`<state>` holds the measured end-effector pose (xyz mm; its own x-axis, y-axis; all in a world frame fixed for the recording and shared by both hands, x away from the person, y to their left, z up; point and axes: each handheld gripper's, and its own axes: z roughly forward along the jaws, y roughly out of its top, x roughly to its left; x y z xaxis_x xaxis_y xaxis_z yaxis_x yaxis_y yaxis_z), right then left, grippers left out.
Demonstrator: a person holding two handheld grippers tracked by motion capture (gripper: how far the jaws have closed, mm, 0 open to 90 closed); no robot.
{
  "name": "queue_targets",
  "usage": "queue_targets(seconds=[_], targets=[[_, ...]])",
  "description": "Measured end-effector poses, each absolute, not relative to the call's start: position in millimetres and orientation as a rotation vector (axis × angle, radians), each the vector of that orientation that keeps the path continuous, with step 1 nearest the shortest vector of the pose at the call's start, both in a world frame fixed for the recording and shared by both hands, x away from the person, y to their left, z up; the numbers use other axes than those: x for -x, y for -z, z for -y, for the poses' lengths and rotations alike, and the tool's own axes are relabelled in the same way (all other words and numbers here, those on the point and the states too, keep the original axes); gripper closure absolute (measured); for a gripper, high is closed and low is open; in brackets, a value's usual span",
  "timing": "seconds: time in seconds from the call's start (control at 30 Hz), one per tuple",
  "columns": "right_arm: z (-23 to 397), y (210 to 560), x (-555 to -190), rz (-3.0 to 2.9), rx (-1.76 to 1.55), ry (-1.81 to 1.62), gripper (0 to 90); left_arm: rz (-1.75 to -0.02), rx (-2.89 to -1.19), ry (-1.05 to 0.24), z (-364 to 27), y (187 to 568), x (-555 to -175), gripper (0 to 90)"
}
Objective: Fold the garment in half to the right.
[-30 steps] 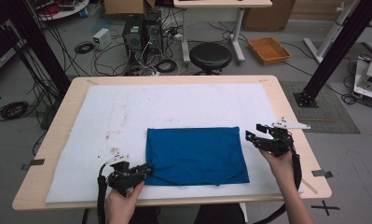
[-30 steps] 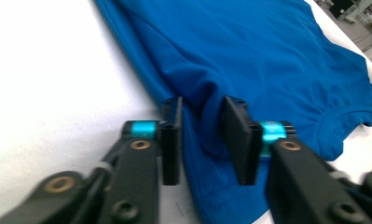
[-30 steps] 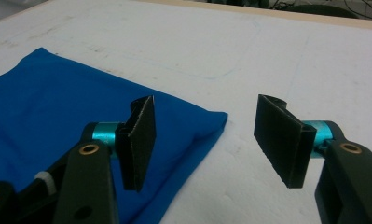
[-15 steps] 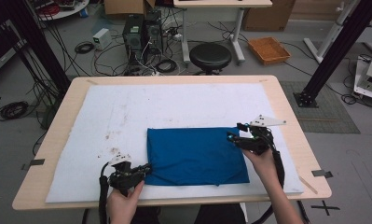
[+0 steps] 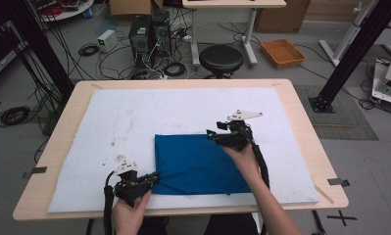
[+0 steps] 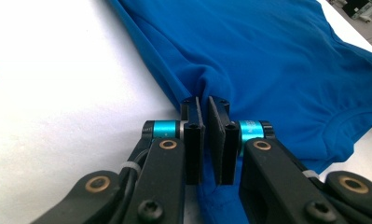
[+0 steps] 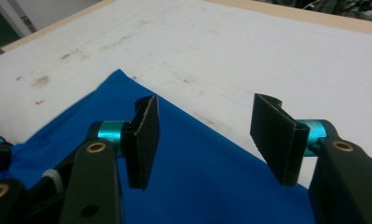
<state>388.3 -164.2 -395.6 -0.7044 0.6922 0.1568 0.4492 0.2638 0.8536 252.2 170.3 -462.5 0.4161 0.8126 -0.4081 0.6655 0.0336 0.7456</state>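
Blue cloth [image 5: 198, 164], left tool [image 6: 207, 105] pinching its edge, right tool [image 7: 204, 135] wide (likely hovering) above far edge

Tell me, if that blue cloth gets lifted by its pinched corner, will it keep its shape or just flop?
Probably flop: the blue cloth already puckers into soft folds where the left gripper pinches its edge. It looks thin and light, lying flat on the white mat. Pushed, it would likely bunch up and wrinkle, not slide as one piece.
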Motion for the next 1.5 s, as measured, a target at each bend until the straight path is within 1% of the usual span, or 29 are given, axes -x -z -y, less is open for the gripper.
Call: queue_targets(seconds=[0.3,0.53,0.63,0.83,0.93,1.17,1.23,1.27,1.3,1.37,1.4,1.5], targets=[[90,401,-415,-2.392,-1.05,-1.412,48.3,-1.307,-1.681,-0.193,-172,463,-250,84.4],[32,410,-426,-2.477,-1.026,-1.341,54.7,-1.302,-1.68,-0.188,-173,463,-250,84.4],[12,415,-430,-2.505,-1.024,-1.299,58.0,-1.303,-1.676,-0.184,-173,463,-250,84.4],[-19,427,-438,-2.568,-1.038,-1.198,59.3,-1.301,-1.674,-0.177,-174,464,-250,84.4],[-30,429,-439,-2.58,-1.033,-1.15,59.5,-1.3,-1.675,-0.176,-174,464,-250,84.3],[-41,436,-442,-2.589,-1.04,-1.038,66.6,-1.3,-1.676,-0.175,-175,464,-250,84.3],[-42,438,-443,-2.599,-1.032,-1.016,70.6,-1.3,-1.676,-0.175,-174,464,-250,84.3],[-42,438,-443,-2.591,-1.031,-1.009,73.7,-1.3,-1.676,-0.175,-175,464,-250,84.3],[-42,438,-442,-2.593,-1.027,-1.01,78.7,-1.3,-1.676,-0.174,-175,464,-250,84.3],[-42,437,-442,-2.599,-1.019,-1.013,84.7,-1.301,-1.675,-0.175,-174,464,-250,84.3],[-42,437,-441,-2.597,-1.011,-1.008,86.3,-1.301,-1.675,-0.175,-175,464,-250,84.4],[-41,434,-441,-2.589,-1.004,-1.034,87.1,-1.297,-1.676,-0.179,-175,463,-250,84.4]])
